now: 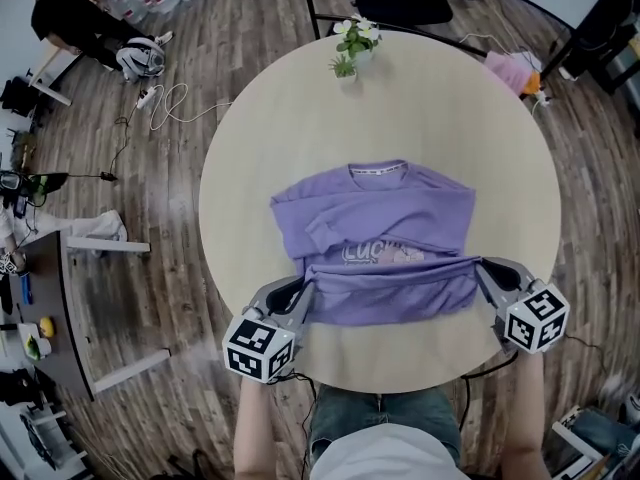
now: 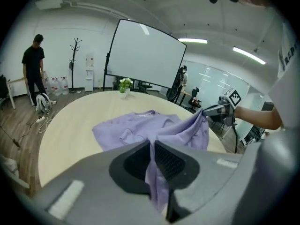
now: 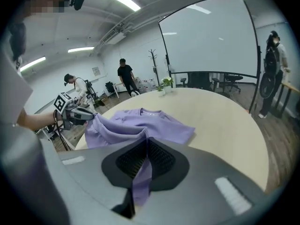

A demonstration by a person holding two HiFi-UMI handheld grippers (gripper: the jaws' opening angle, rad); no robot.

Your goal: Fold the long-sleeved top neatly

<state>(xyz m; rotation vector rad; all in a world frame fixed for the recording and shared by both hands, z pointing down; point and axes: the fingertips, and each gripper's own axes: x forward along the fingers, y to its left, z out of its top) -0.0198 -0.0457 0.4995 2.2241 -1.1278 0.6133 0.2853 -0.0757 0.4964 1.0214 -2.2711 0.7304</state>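
your left gripper [image 1: 305, 290] and right gripper [image 1: 483, 265], both at the near edge of the round table [image 1: 300, 98], have grey moulded shells with rounded shoulders. at their rear ends, off the table's rim, the left cube [image 1: 260, 348] and the right cube [image 1: 537, 317] bear black-and-white square markers. the pads [image 2: 169, 159] are black and finely ribbed, set in a dark recess. a thin black cable [image 1: 490, 368] trails from the right gripper below the table's rim. you wear a white t-shirt [image 1: 390, 455] whose short sleeve [image 2: 281, 74] has dark lettering, and blue-grey bottoms [image 1: 385, 413].
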